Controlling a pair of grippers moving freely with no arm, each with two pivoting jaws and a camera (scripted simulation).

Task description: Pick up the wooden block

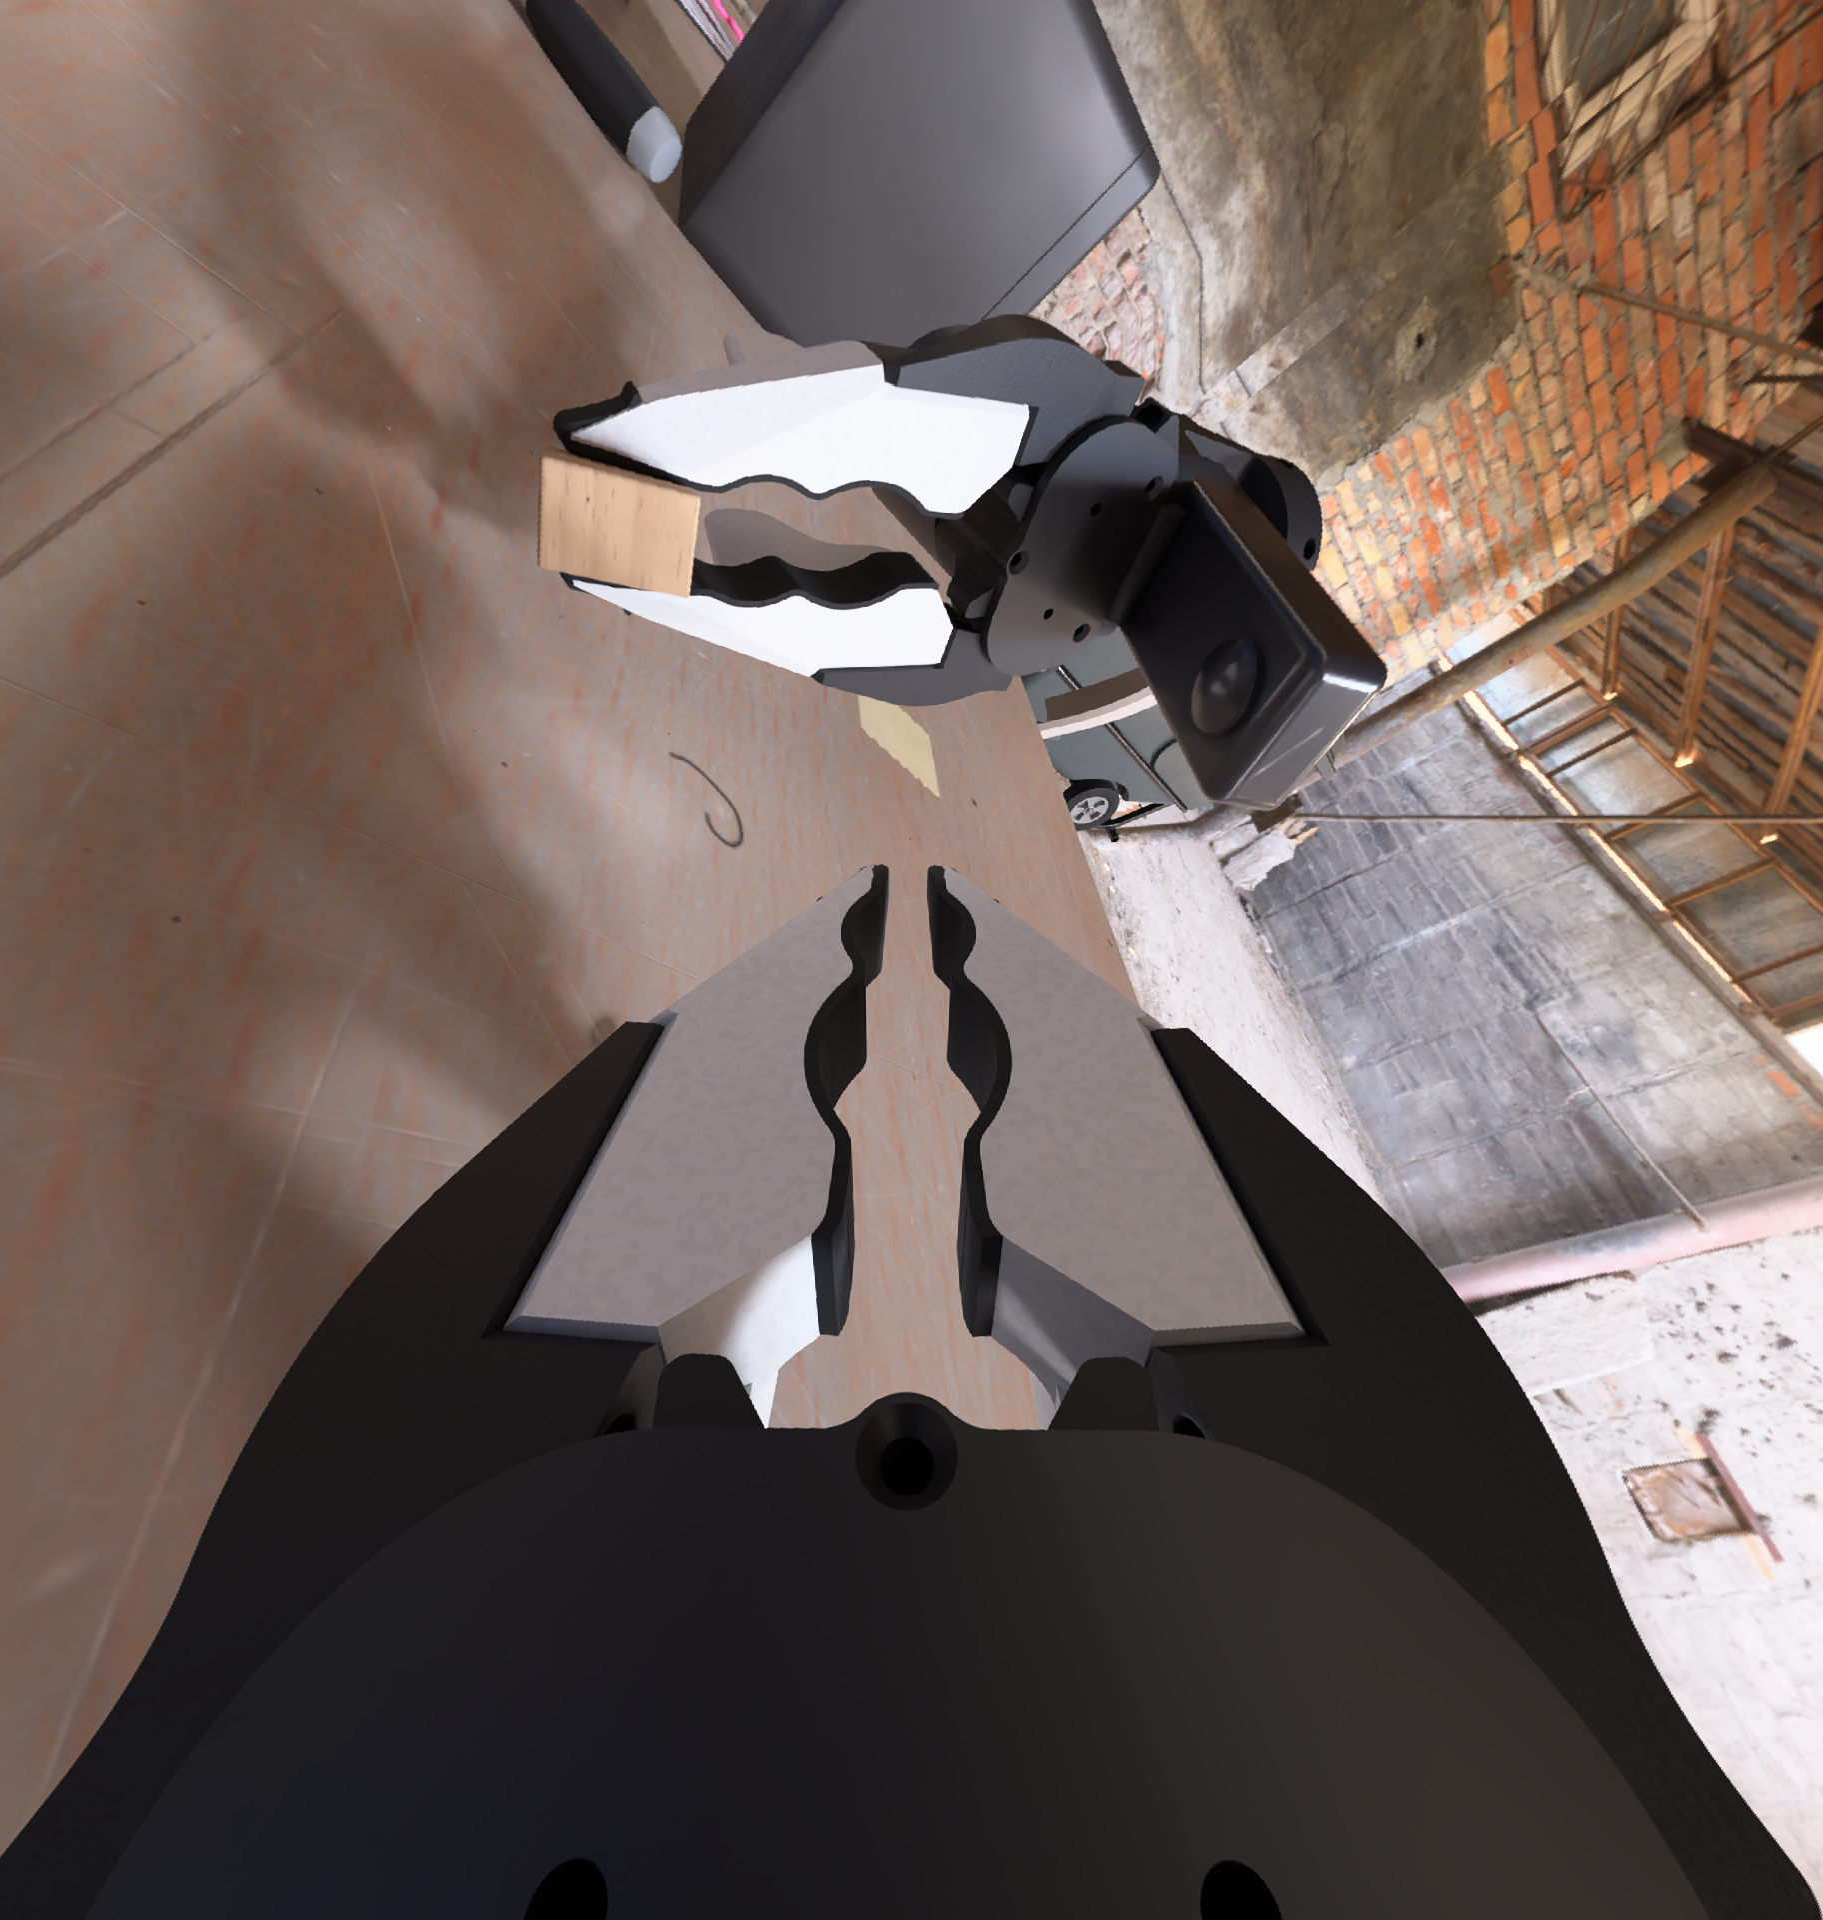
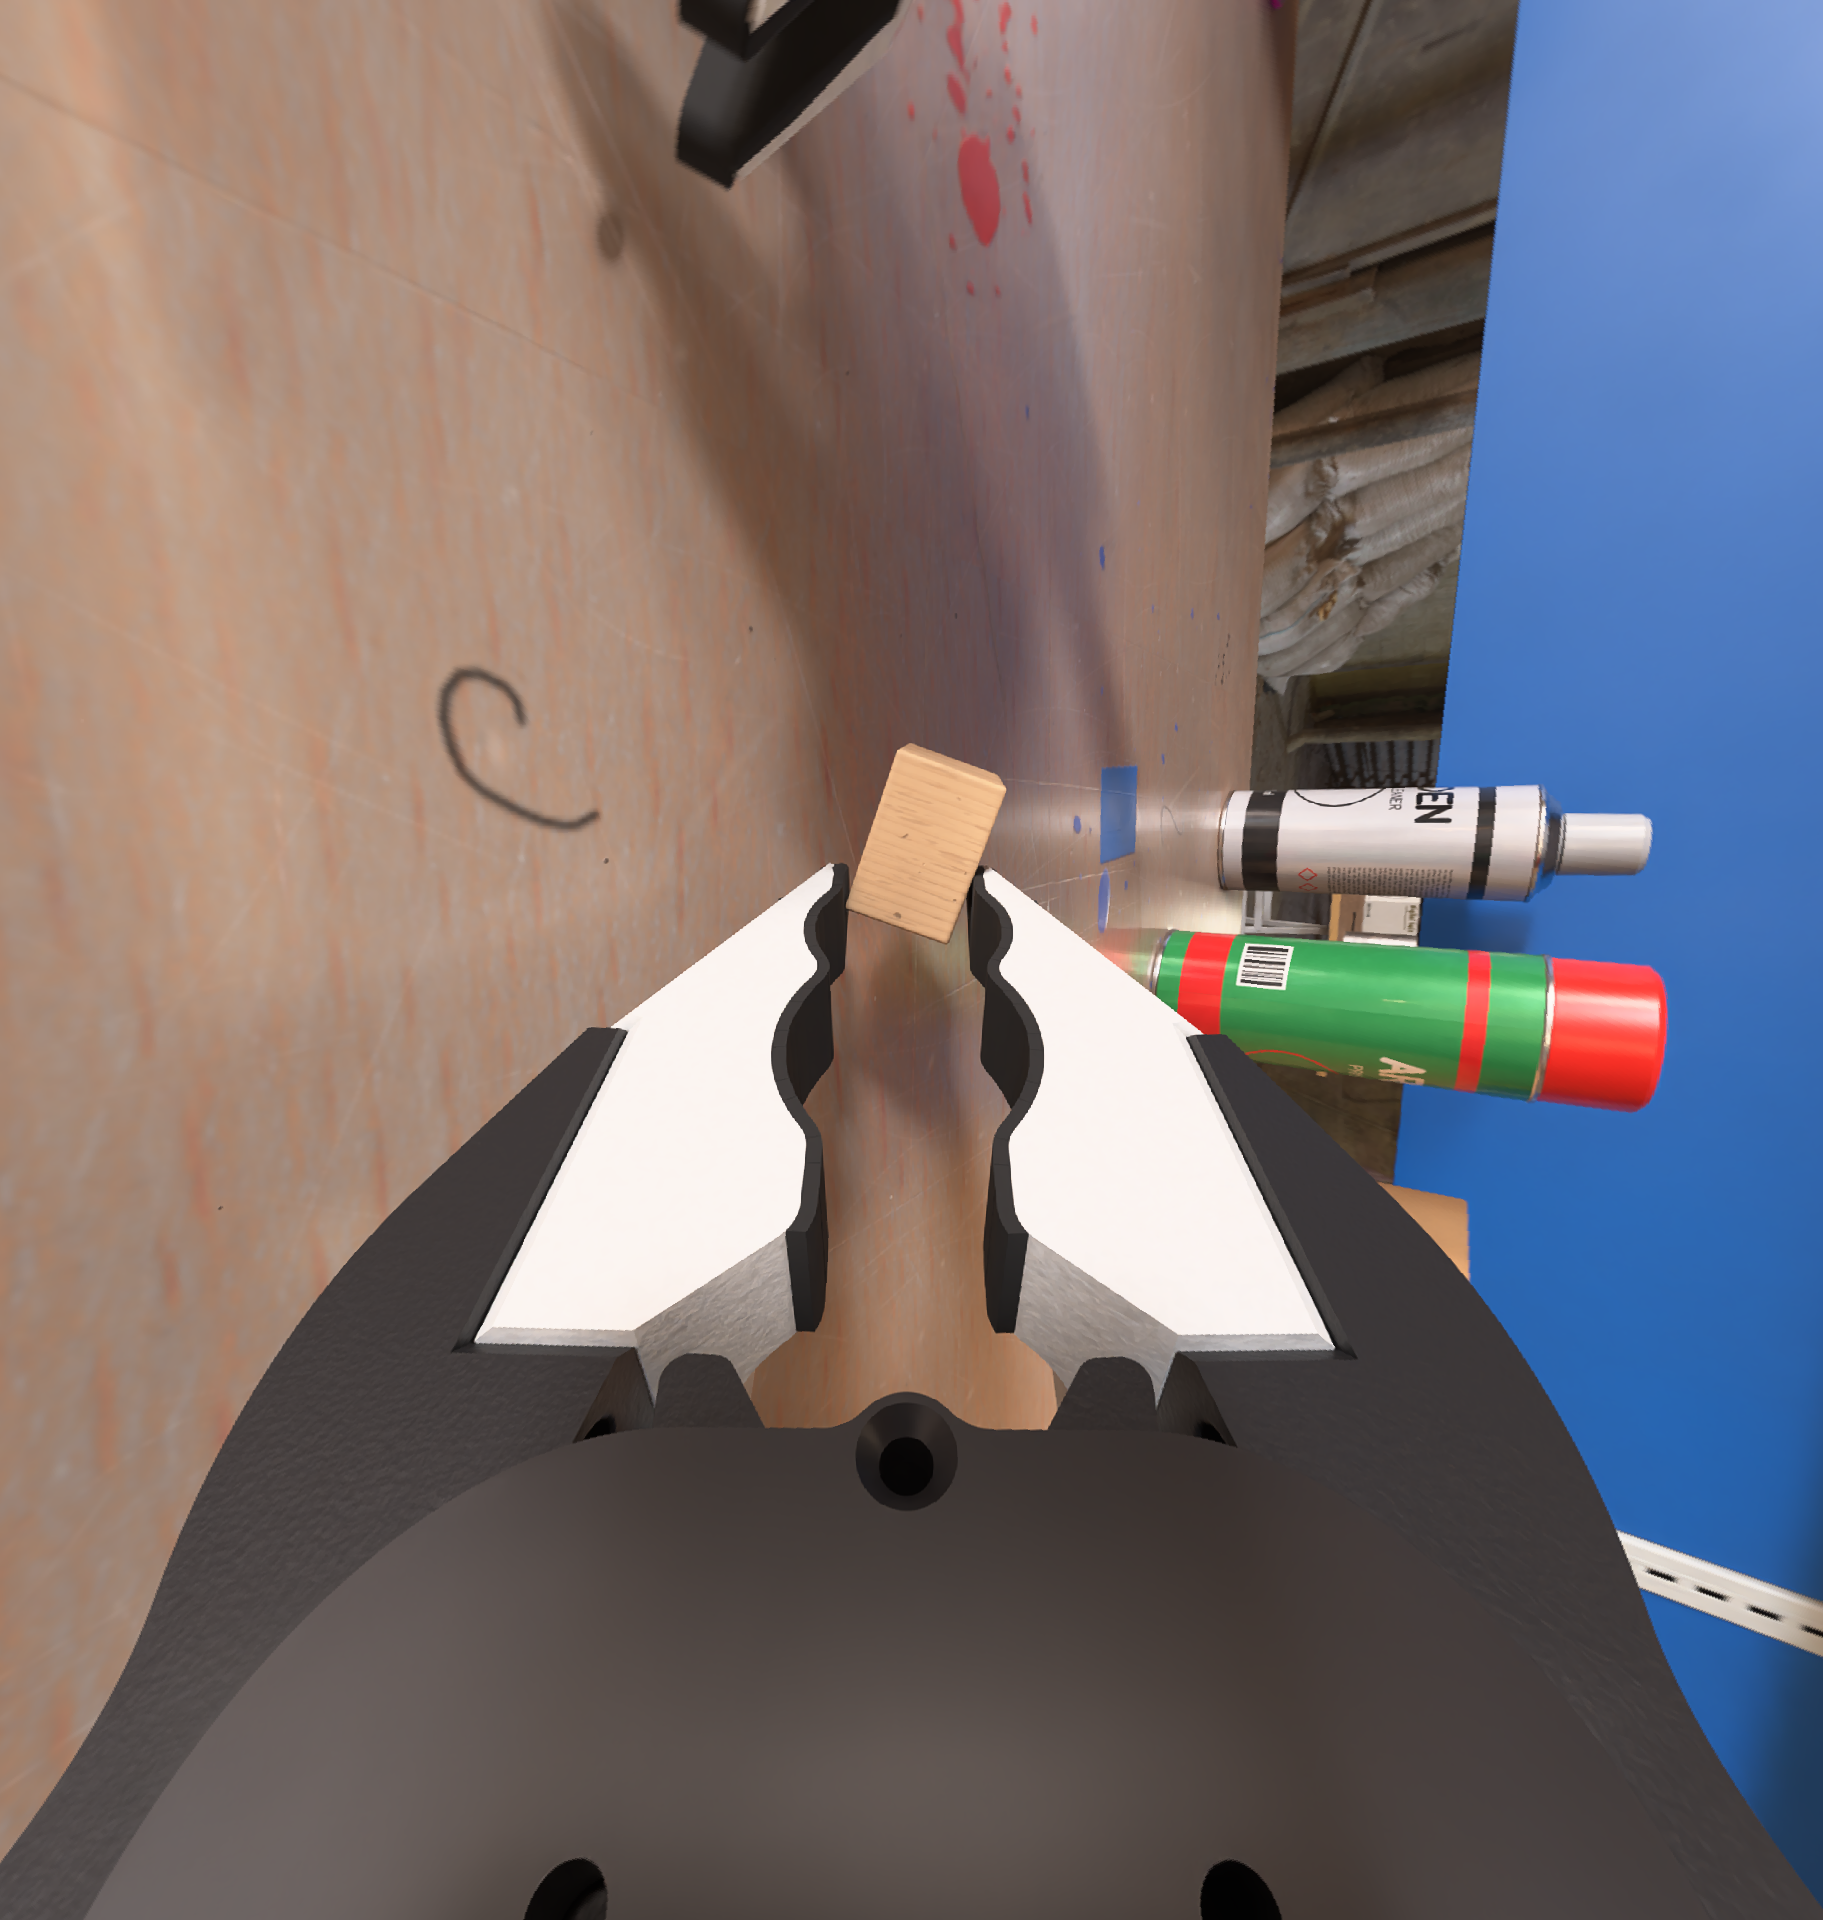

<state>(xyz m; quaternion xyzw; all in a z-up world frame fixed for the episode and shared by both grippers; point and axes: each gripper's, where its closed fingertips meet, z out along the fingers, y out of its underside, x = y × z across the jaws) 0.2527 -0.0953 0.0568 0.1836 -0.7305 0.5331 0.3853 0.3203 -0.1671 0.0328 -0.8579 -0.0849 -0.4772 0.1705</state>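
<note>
The wooden block (image 2: 926, 844) is a small light-brown cuboid, tilted, pinched between the tips of my right gripper (image 2: 907, 883). The right gripper is shut on it and holds it just off the wooden tabletop (image 2: 315, 468). In the left wrist view the right gripper (image 1: 580, 514) shows ahead with its white fingers (image 1: 803, 436) clamped on the block (image 1: 616, 530). My left gripper (image 1: 907, 878) hangs over the table, short of the block. Its jaws are nearly together with nothing between them.
A black box (image 1: 917, 156) and a dark-handled tool (image 1: 616, 83) lie beyond the block. A pale paper scrap (image 1: 902, 743) lies on the table. A white spray can (image 2: 1406, 842) and a green and red can (image 2: 1406, 1023) stand by a blue panel (image 2: 1665, 520).
</note>
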